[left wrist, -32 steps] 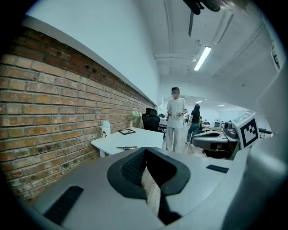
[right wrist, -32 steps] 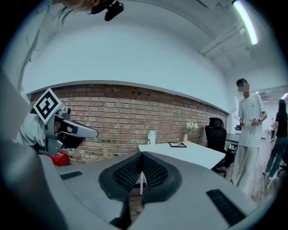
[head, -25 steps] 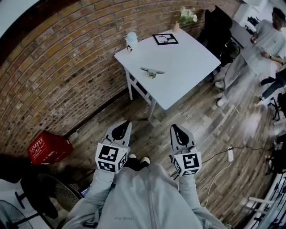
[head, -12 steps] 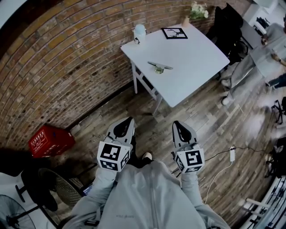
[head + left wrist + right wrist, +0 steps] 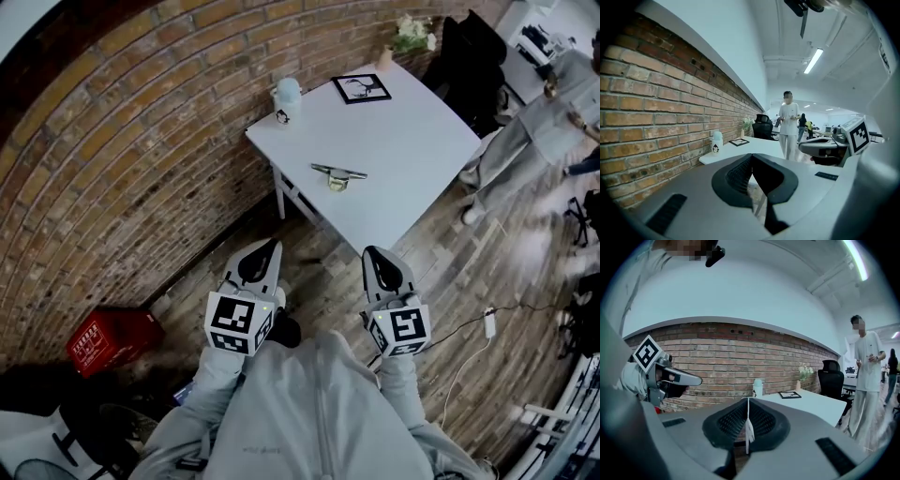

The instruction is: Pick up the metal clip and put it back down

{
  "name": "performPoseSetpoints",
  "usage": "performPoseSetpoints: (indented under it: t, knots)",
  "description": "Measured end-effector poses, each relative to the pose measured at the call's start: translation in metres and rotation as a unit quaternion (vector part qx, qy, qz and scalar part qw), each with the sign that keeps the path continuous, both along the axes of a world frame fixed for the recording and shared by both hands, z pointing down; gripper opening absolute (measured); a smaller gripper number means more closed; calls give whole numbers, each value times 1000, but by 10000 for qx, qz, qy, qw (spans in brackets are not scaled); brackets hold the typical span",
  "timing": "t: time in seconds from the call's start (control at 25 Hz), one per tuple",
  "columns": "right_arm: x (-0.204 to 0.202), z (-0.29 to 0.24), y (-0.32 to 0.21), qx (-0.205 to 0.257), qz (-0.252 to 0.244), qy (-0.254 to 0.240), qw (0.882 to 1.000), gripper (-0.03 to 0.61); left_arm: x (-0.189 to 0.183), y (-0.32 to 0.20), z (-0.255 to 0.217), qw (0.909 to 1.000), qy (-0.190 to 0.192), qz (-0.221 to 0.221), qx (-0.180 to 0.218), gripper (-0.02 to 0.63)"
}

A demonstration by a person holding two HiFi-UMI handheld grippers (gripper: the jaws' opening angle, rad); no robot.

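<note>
The metal clip [image 5: 338,173] lies on the white table [image 5: 412,187], near its middle, in the head view. My left gripper [image 5: 265,247] and right gripper [image 5: 373,253] are held side by side over the wooden floor, short of the table's near corner and pointing toward it. Both are shut with nothing between the jaws. The left gripper view shows its own closed jaws [image 5: 751,157] and the table [image 5: 754,147] ahead. The right gripper [image 5: 748,401] also faces the table [image 5: 811,404]. I cannot make out the clip in either gripper view.
A white bottle [image 5: 287,98], a framed picture [image 5: 362,87] and a flower vase [image 5: 410,36] stand at the table's far side. The brick wall runs along the left. A red crate [image 5: 112,339] sits on the floor, a person [image 5: 534,122] stands right, and a power strip [image 5: 488,323] lies there.
Both grippers and the head view have moved forward toward the table, which now sits closer in the frame. The red crate has slid back. Both grippers stay shut.
</note>
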State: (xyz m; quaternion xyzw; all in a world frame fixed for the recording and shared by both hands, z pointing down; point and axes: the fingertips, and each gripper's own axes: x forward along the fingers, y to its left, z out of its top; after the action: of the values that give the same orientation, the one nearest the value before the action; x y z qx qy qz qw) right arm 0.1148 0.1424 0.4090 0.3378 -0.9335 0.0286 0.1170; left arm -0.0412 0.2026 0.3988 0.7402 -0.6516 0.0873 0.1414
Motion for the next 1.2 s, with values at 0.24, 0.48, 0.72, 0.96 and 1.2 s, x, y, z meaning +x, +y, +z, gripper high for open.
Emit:
performPoseSetpoints:
  t: [0.24,0.48,0.72,0.96,1.2]
  knots:
    - [-30,-4,-32,-3,391,33,9992,25,-38,-39,-3,9994,0,346,-11,26]
    - [-47,5,-38,-182,776,70,9968,25,-62,-55,6,9975,21,683,-163,26]
    - [-44,16,-44,-379,1064,150,9935,25,-69,-67,22,9952,163,880,-387,26]
    - [-38,19,-70,-377,1204,231,9917,25,-66,-100,30,9933,178,1042,-474,26]
    - [-30,17,-122,-268,1300,109,9911,25,-55,-158,24,9921,62,1205,-346,26]
